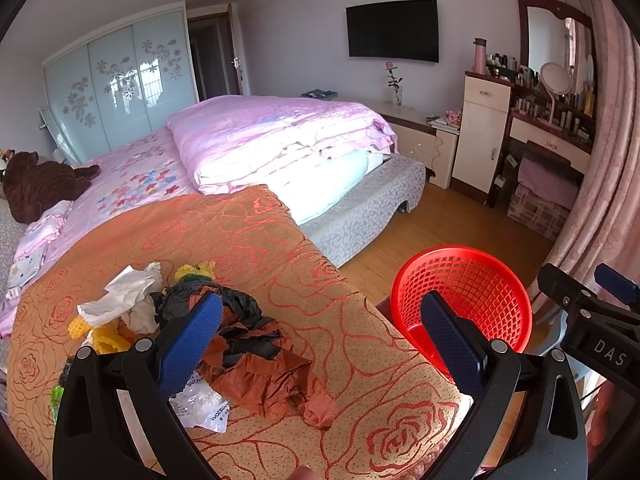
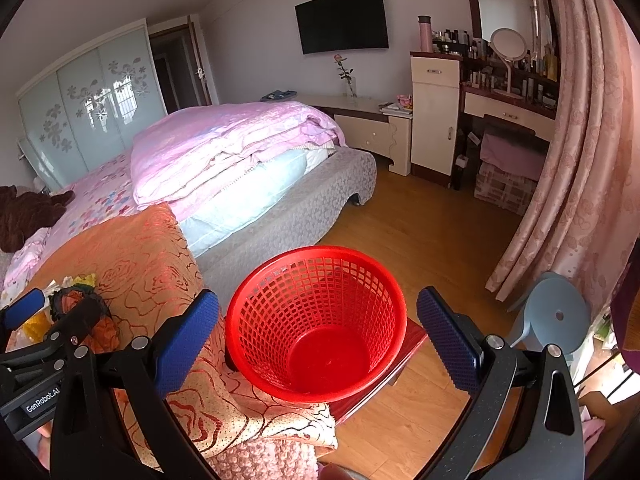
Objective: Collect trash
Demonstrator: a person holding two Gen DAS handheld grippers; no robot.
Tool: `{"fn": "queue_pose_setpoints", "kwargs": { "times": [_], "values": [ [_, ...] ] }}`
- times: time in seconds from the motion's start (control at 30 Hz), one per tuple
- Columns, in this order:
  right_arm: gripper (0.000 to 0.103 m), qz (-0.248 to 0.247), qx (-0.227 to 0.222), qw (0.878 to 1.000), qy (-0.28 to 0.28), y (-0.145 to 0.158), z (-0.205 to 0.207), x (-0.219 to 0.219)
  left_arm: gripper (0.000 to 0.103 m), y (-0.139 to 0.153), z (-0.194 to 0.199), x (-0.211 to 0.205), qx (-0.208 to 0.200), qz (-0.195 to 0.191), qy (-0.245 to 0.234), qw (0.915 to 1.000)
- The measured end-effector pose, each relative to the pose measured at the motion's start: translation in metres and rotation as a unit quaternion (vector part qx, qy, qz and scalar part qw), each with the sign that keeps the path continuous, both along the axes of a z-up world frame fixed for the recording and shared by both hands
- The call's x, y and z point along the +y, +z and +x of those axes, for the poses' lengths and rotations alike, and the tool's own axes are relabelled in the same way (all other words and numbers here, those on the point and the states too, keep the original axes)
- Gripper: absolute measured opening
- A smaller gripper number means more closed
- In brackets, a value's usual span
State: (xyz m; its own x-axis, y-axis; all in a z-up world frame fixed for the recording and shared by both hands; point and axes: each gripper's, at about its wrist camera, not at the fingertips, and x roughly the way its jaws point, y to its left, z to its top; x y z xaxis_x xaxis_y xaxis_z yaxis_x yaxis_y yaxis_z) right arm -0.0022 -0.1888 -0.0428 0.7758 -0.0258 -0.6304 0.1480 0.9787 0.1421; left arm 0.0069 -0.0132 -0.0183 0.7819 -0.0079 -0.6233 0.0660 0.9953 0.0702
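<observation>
A heap of trash lies on the orange rose-patterned blanket (image 1: 248, 240): white tissue (image 1: 120, 300), yellow foam net (image 1: 106, 338), black and rust-brown bags (image 1: 260, 368), a clear plastic wrapper (image 1: 202, 404). My left gripper (image 1: 320, 340) is open just above and in front of the heap, holding nothing. A red mesh basket (image 2: 320, 320) stands empty on a red stool beside the bed; it also shows in the left wrist view (image 1: 464, 304). My right gripper (image 2: 318, 336) is open, hovering over the basket, empty.
A bed with a folded pink quilt (image 1: 276, 136) and a brown plush toy (image 1: 36, 184) lies behind. A blue plastic stool (image 2: 556, 316) and pink curtain (image 2: 580, 160) stand right of the basket. A dresser (image 2: 508, 92) and wooden floor (image 2: 420, 224) lie beyond.
</observation>
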Motion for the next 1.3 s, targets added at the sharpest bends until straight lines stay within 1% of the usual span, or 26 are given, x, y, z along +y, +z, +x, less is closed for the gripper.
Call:
{"fn": "queue_pose_setpoints", "kwargs": {
  "times": [0.37, 0.53, 0.63, 0.7, 0.77, 0.87, 1.0, 1.1, 1.17, 1.3],
  "values": [
    [0.097, -0.003, 0.003, 1.0, 0.006, 0.0, 0.001, -0.001, 0.096, -0.003, -0.001, 0.005, 0.002, 0.0, 0.002, 1.0],
    [0.097, -0.004, 0.003, 1.0, 0.02, -0.002, 0.002, 0.003, 0.096, -0.003, -0.002, 0.008, 0.002, 0.0, 0.004, 1.0],
    [0.097, -0.005, 0.003, 1.0, 0.027, -0.002, 0.001, 0.006, 0.096, 0.001, -0.002, 0.013, 0.009, -0.005, 0.005, 0.9999],
    [0.097, -0.005, 0.006, 0.999, 0.031, -0.004, 0.0, 0.008, 0.096, 0.004, -0.002, 0.023, 0.018, -0.012, 0.008, 0.9997],
    [0.097, -0.004, 0.01, 0.999, 0.037, -0.005, 0.0, 0.01, 0.096, 0.007, -0.003, 0.034, 0.024, -0.011, 0.019, 0.9995],
    [0.097, -0.005, 0.013, 0.999, 0.044, -0.007, 0.001, 0.015, 0.096, 0.012, -0.006, 0.064, 0.032, -0.009, 0.051, 0.9981],
    [0.097, -0.007, 0.018, 0.999, 0.05, -0.01, 0.001, 0.021, 0.096, 0.018, -0.015, 0.12, 0.042, -0.035, 0.105, 0.9929],
    [0.097, -0.009, 0.023, 0.998, 0.056, -0.012, 0.001, 0.024, 0.096, 0.023, -0.027, 0.154, 0.04, -0.048, 0.131, 0.9894],
    [0.097, -0.009, 0.025, 0.998, 0.06, -0.013, 0.0, 0.025, 0.096, 0.025, -0.034, 0.163, 0.041, -0.051, 0.14, 0.988],
    [0.097, -0.01, 0.026, 0.998, 0.064, -0.014, 0.0, 0.028, 0.096, 0.019, -0.049, 0.18, 0.053, -0.079, 0.137, 0.9859]
  ]
}}
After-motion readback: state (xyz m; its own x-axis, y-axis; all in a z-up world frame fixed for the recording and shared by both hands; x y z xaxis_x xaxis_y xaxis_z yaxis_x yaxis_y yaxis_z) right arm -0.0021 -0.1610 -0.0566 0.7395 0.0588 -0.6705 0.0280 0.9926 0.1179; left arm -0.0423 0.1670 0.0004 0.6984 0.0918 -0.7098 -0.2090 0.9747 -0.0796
